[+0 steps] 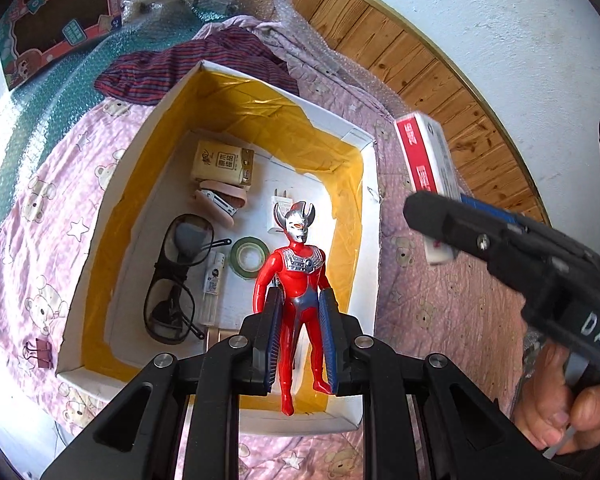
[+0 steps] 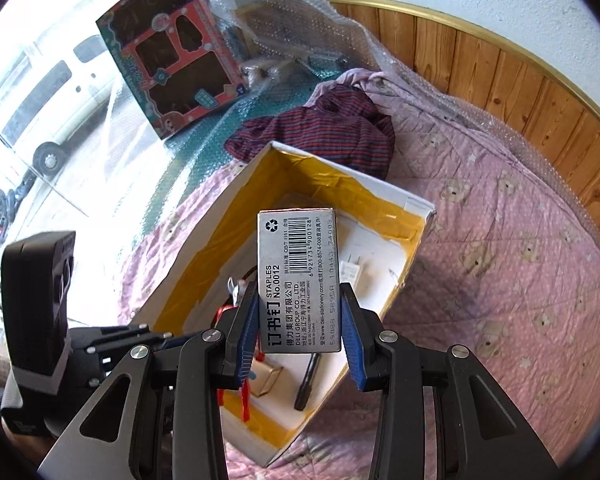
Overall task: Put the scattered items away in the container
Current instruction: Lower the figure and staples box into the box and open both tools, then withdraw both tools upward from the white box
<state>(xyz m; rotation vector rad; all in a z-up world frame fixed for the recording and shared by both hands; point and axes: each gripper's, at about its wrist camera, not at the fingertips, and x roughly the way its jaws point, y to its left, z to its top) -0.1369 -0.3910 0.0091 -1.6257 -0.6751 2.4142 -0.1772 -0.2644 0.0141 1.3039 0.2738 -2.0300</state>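
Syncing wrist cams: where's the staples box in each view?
Left wrist: staples box upper right, held by the right gripper, beside the container.
Right wrist: staples box centre, between the fingers.
Shared landmark: yellow-lined white container.

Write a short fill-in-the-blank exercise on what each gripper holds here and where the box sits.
1. The left gripper holds a red toy ____.
2. The right gripper grips a box of ____.
3. The open box is lined inside with ____ tape.
4. Still outside it on the quilt lies a black binder ____.

Missing words: figure; staples; yellow; clip
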